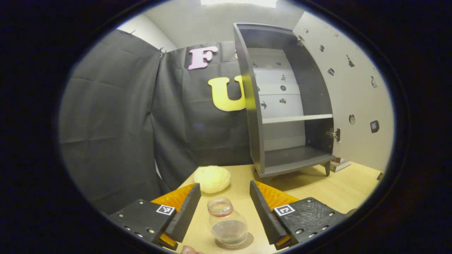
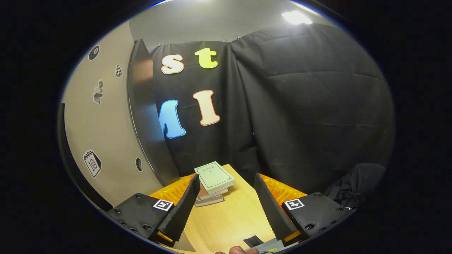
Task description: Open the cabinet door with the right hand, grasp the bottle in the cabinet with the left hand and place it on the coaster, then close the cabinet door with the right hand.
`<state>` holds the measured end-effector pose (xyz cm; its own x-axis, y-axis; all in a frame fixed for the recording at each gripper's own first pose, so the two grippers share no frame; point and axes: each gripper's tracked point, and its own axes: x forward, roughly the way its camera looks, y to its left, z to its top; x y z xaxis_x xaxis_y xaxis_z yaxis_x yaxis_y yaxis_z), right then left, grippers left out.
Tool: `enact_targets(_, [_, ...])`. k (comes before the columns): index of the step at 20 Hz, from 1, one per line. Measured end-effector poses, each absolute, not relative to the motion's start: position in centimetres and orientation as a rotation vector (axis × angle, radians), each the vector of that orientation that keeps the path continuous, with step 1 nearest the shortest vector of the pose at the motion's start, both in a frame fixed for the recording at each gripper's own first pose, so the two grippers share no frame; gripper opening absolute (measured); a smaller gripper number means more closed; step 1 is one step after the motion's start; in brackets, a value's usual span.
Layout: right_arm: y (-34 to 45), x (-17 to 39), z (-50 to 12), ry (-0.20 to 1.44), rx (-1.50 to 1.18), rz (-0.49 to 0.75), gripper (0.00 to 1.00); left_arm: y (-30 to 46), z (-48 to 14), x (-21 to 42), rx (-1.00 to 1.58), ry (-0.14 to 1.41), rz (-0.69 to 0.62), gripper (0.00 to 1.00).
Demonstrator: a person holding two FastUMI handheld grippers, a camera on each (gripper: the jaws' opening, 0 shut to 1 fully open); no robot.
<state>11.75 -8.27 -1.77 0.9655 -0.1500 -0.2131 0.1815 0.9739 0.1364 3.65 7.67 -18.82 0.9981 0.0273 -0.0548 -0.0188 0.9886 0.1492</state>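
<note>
Spread wide, left gripper hanging just over tabletop, fingers apart with nothing clamped. Between them, touching neither: clear bottle with a red-ringed neck, standing upright on a round coaster, near edge of the left gripper view. Just beyond the left finger, a pale yellow fluffy ball resting on the wood. Farther off and to the right, dark cabinet on short legs, shelves bare, one pale shelf board across the middle. Swung fully out to the right on a metal hinge, cabinet door, pale inner face dotted with small stickers.

Likewise apart, right gripper gripping nothing, poised above the same table. Beyond its fingers, a small stack of books, greenish cover on top. To the left in the right gripper view, the open door seen close, its dark edge standing upright.
</note>
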Motion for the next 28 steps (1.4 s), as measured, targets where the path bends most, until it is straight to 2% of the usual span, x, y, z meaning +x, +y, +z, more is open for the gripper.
enact_targets(1, [-8.4, 12.1, -1.9, 0.207, 0.161, -0.16, 0.98, 7.4, -17.4, 3.6, 0.15, 0.043, 0.026, 0.83])
enact_targets(2, [-8.4, 12.3, -2.0, 0.208, 0.163, -0.152, 0.98, 7.0, -16.0, 3.4, 0.149, 0.031, 0.031, 0.86])
enact_targets(7, [-8.8, 12.6, -0.6, 0.191, 0.124, -0.093, 0.98, 4.0, -8.3, 2.5, 0.149, 0.009, 0.054, 0.83])
enact_targets(13, [-6.6, 13.0, 2.3, 0.15, 0.086, 0.066, 0.98, -0.8, 1.2, 1.1, 0.087, 0.011, 0.03, 0.83])
enact_targets(14, [-6.4, 13.0, 2.7, 0.138, 0.081, 0.091, 0.93, -2.0, 2.2, 0.7, 0.074, 0.027, 0.01, 0.83])
enact_targets(21, [-5.1, 12.7, 5.4, 0.092, 0.091, 0.235, 0.93, -8.0, 7.5, -2.8, 0.021, 0.089, -0.022, 0.83])
enact_targets(27, [-2.3, 10.3, 6.7, 0.08, 0.103, 0.315, 0.93, -11.4, 7.1, -4.7, -0.064, 0.138, -0.074, 0.83])
enact_targets(28, [-1.7, 9.9, 6.8, 0.082, 0.105, 0.321, 0.98, -11.8, 6.7, -4.9, -0.072, 0.144, -0.067, 0.86])
